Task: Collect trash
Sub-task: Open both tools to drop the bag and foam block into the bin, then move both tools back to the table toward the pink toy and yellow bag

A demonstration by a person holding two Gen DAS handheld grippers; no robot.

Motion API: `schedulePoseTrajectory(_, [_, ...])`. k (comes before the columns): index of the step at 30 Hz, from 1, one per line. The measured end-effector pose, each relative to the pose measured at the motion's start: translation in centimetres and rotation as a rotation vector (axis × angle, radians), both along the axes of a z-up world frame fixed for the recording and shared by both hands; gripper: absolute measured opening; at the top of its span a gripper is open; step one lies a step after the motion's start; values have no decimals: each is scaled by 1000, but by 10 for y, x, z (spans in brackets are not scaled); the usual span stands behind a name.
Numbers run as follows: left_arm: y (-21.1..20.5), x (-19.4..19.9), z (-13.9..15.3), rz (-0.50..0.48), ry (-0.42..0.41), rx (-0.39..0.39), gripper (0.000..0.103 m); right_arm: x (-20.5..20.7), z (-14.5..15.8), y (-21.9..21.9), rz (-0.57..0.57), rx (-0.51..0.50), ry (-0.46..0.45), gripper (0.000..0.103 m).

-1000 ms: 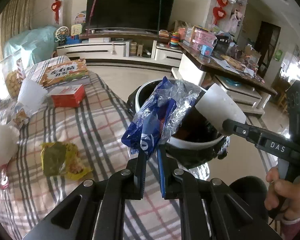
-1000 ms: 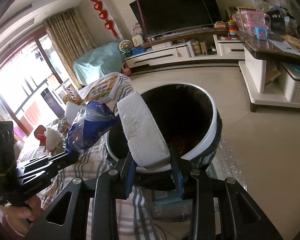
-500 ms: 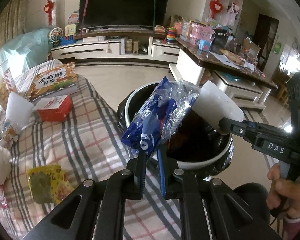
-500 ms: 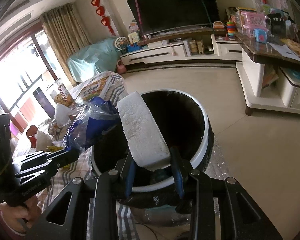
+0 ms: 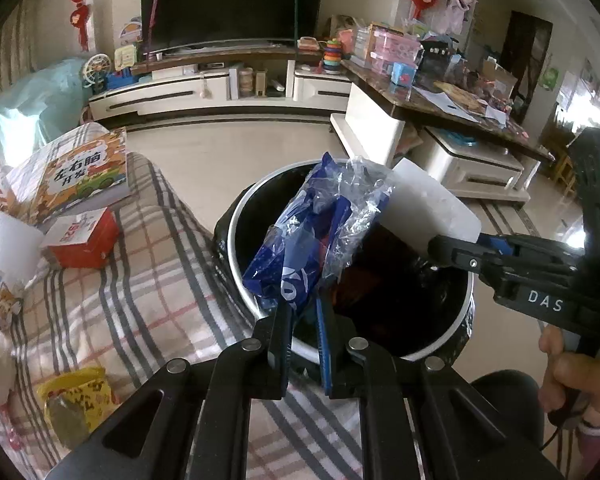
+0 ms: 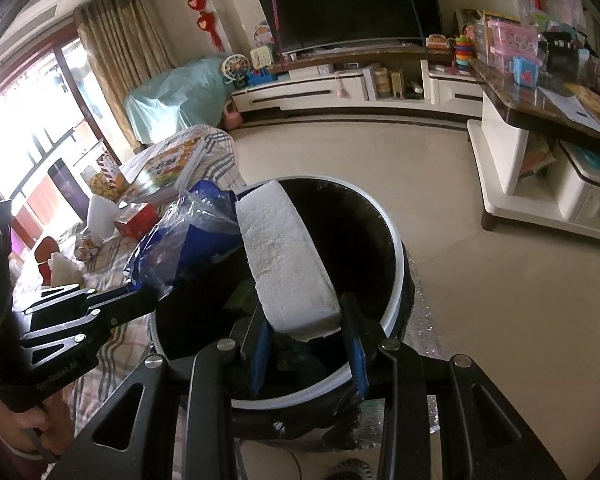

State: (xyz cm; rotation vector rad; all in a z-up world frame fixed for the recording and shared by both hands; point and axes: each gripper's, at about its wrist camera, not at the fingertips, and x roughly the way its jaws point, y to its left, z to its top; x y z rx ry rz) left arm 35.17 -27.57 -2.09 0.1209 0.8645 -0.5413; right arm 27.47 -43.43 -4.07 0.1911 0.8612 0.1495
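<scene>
the white foam block (image 6: 286, 264) runs lengthwise up and away from the right gripper (image 6: 308, 334), and the blue plastic wrapper (image 5: 304, 240) stands tilted up from the left gripper (image 5: 304, 314), both over the open bin (image 6: 396, 248). the bin stands on a pale tiled floor against a plaid-covered table (image 5: 148, 280), facing a television (image 5: 228, 0). each sits base-down between its fingers, clamped tight.

Ahead of me: a dark television (image 5: 228, 0) on a white cabinet (image 5: 204, 96).
Left: my checked cloth (image 5: 148, 280) bears a picture book (image 5: 72, 172) (cover up).
Right: a cluttered counter (image 5: 440, 96).
</scene>
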Motion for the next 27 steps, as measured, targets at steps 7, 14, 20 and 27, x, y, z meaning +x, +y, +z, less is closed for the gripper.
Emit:
schedulePoseTrajectory(7, [-4,7,-1,6,16,0,15,9,-1,-5,3,0,17,36])
schedulePoseTrajectory(14, [-1,5,4,26,-5,-23,47,9,2,-5,-2,4,10,49])
schedulePoseTrajectory(20, [12,-7,4,48,-18,-41,49,3,8,-6,-17,21,-18,59])
schedulePoseTrajectory(27, [46,-32,-5,96,5,-84,52,-14,19,4,-18,67,-77,80])
